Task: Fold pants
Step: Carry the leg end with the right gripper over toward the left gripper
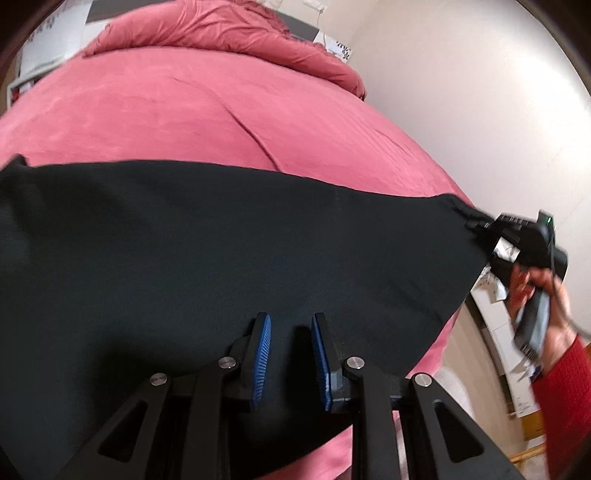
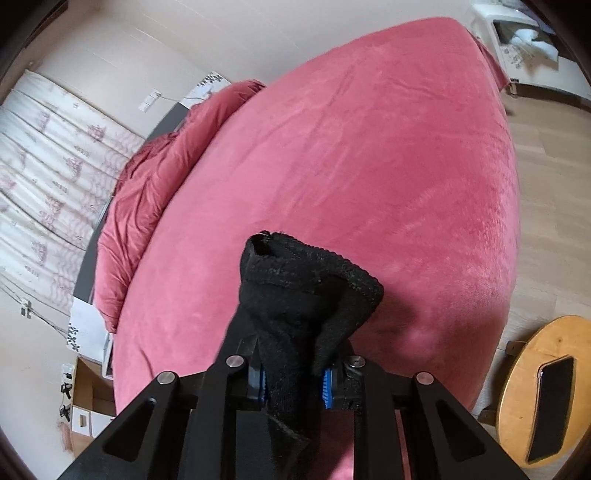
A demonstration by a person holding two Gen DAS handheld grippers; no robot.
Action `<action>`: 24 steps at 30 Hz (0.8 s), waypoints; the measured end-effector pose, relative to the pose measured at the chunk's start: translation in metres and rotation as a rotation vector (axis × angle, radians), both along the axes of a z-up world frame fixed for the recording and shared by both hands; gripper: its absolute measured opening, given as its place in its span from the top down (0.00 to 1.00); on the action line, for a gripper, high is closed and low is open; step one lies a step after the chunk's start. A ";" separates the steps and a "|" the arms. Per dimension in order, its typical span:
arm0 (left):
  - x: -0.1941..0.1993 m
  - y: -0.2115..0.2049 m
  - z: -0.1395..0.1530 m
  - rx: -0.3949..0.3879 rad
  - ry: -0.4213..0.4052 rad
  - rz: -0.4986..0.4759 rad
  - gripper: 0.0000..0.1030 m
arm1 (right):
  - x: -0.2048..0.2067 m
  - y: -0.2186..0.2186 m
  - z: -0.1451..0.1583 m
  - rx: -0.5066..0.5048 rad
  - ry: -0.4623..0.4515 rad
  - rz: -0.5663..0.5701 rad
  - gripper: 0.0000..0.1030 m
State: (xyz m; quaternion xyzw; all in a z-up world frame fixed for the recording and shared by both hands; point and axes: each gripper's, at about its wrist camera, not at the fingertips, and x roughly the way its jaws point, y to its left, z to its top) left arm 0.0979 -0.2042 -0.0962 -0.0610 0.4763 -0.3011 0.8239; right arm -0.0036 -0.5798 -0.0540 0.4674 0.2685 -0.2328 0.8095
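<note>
Black pants [image 1: 207,243] lie stretched across the near part of a pink bed [image 1: 184,110]. My left gripper [image 1: 291,332] hovers over the pants near their near edge, its blue pads [image 1: 261,354] apart with only fabric showing between them. My right gripper [image 1: 480,229] shows at the right in the left wrist view, shut on the pants' end and pulling it taut off the bed's edge. In the right wrist view the right gripper [image 2: 293,380] is shut on a bunched black end of the pants [image 2: 303,295], held above the pink bed [image 2: 369,166].
A rumpled pink duvet [image 1: 221,33] lies at the head of the bed. A round wooden stool [image 2: 532,387] with a phone [image 2: 550,402] stands on the floor at the right. Cardboard boxes [image 2: 88,410] sit on the floor at the left.
</note>
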 end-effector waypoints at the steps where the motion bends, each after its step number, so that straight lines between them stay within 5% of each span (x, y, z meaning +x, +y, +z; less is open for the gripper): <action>1: -0.002 0.009 0.002 0.006 -0.020 0.009 0.78 | -0.001 0.005 0.008 -0.011 -0.014 0.002 0.80; 16: 0.002 0.087 -0.006 -0.010 0.013 0.169 0.77 | 0.003 0.132 0.113 -0.291 -0.095 0.167 0.80; 24: -0.004 0.119 0.007 -0.040 -0.025 0.245 0.77 | 0.015 0.218 0.138 -0.425 -0.110 0.330 0.80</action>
